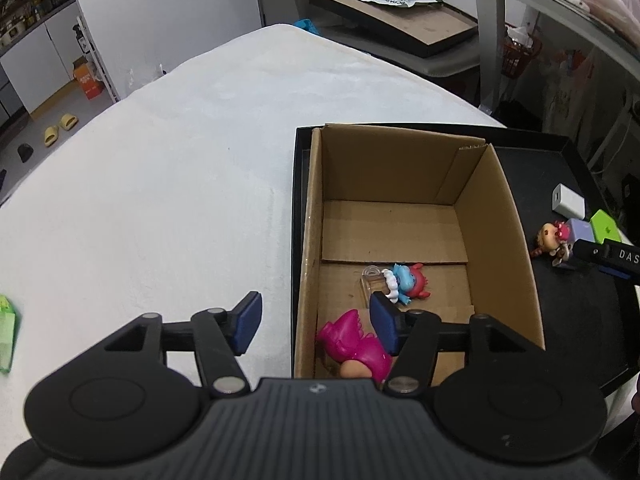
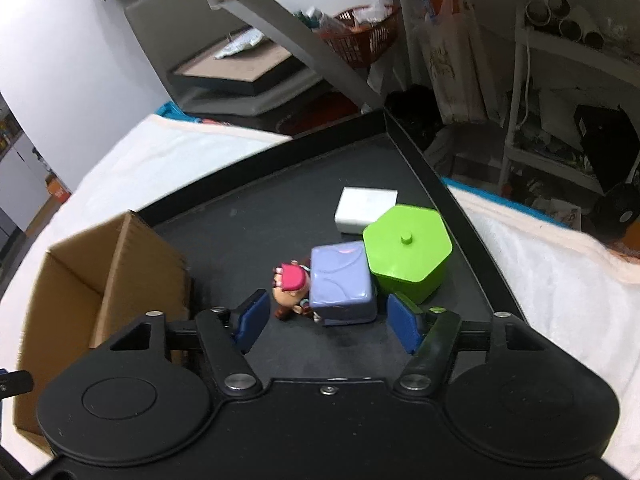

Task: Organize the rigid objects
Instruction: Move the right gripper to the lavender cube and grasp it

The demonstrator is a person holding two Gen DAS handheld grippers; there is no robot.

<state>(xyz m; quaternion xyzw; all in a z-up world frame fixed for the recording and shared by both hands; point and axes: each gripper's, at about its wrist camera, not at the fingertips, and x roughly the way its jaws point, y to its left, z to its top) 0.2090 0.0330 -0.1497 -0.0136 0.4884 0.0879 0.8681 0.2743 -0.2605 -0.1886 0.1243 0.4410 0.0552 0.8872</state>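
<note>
Cardboard box [image 1: 404, 216] as landmark: open-topped, standing in the left part of a shallow black tray [image 1: 576, 304] that rests on a white cloth-covered table [image 1: 180, 152].

Inside the box, on its floor toward the near wall: a magenta dinosaur figure [image 1: 352, 344] in the near left corner; just beyond it a blue-and-red toy figure [image 1: 408, 280] lying beside a small clear plastic piece [image 1: 372, 280].

Outside the box, to its right on the tray floor: a small doll with a red cap [image 2: 290, 288] touching the left face of a lavender cube [image 2: 342, 284]; a green hexagonal lidded container [image 2: 408, 252] against the cube's right side; a white rectangular block [image 2: 366, 208] just behind the green container, farthest from the box.

Left gripper [image 1: 316, 324]: poised above the box's near left wall, blue pads apart, nothing between them; one pad over the cloth, the other over the box interior.

Right gripper [image 2: 328, 322]: to the right of the box, low over the tray, pads spread with the doll and the lavender cube just ahead of the gap, neither pad pressing on them.

Beyond the table, away from the box: a second framed tray [image 1: 400, 16] on a grey stand, shelving and a red basket [image 2: 360, 36].
</note>
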